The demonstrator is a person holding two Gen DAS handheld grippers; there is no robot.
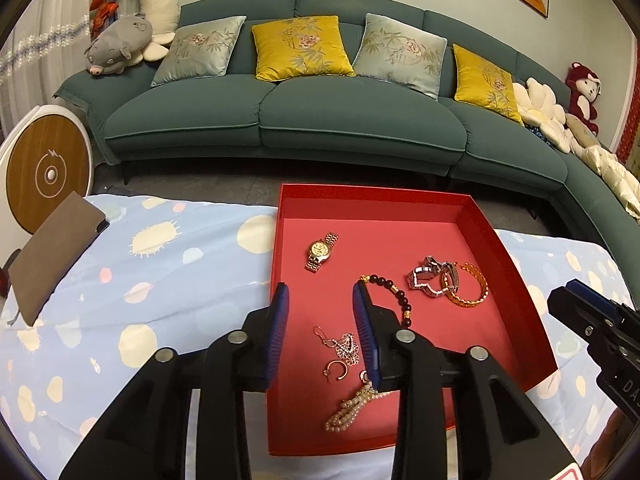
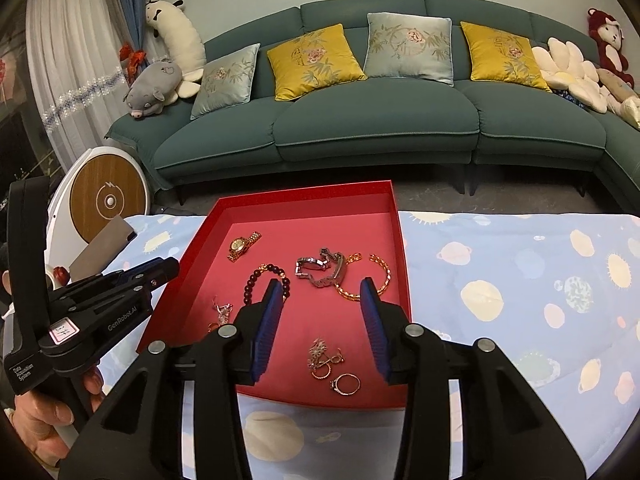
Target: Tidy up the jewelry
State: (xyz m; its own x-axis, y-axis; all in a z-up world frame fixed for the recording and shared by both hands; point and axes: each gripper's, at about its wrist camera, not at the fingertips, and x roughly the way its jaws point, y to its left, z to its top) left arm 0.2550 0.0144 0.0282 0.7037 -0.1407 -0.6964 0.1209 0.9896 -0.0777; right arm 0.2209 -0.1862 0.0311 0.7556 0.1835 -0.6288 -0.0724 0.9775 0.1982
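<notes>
A red tray [image 1: 512,256] [image 2: 402,240] lies on the blue patterned cloth. In it are a gold watch [image 1: 321,251] [image 2: 243,245], a silver watch [image 1: 430,276] [image 2: 322,268], an orange chain bracelet [image 1: 470,286] [image 2: 374,278], a dark bead bracelet [image 1: 394,292] [image 2: 252,282], earrings [image 1: 340,346] [image 2: 322,354], a ring [image 2: 346,384] and a pearl strand [image 1: 350,410]. My left gripper [image 1: 320,294] is open and empty over the tray's left rim. My right gripper [image 2: 322,288] is open and empty above the tray's near half.
A brown notebook [image 1: 52,256] lies on the cloth at the left. A round wood-faced device [image 1: 44,170] stands beyond it. A green sofa [image 1: 320,120] with cushions runs behind. The left gripper shows in the right wrist view [image 2: 160,270], the right gripper in the left wrist view [image 1: 576,300].
</notes>
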